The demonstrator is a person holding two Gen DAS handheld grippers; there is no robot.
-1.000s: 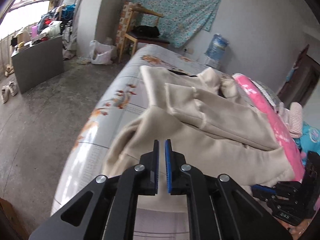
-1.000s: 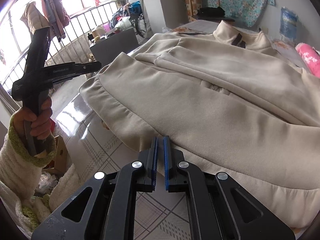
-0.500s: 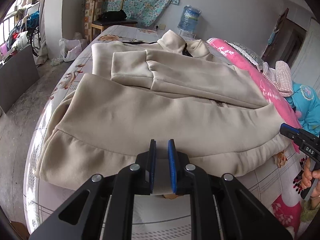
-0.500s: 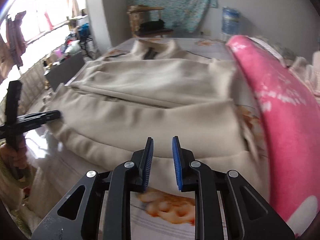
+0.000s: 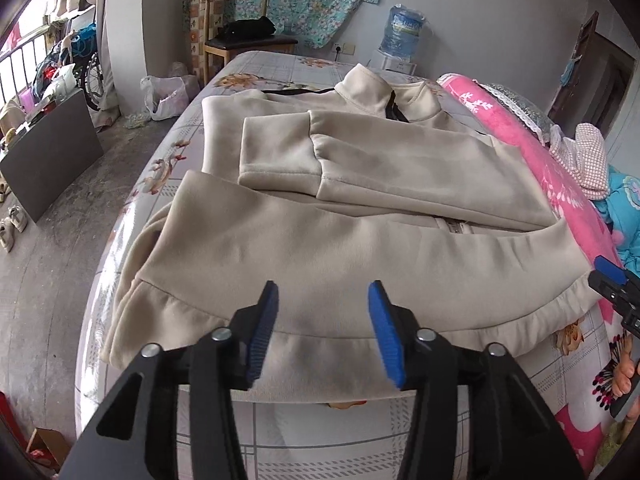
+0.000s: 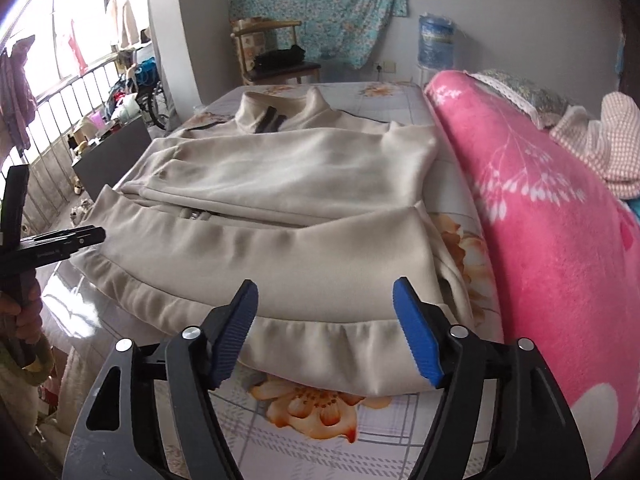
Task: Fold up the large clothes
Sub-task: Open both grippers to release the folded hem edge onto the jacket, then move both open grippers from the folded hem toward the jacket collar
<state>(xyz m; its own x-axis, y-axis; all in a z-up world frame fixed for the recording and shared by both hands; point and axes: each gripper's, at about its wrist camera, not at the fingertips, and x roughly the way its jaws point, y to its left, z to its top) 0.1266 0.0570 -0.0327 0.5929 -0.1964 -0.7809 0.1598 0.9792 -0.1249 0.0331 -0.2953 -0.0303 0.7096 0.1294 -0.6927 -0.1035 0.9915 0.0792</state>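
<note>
Left tongs (image 5: 323,328) and right tongs (image 6: 325,330) both opening, empty, above beige jacket (image 5: 360,248) hem on bed (image 5: 320,432)

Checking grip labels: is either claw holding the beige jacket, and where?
Nothing held. Both the left claw and right claw are opening above the jacket's hem.
</note>
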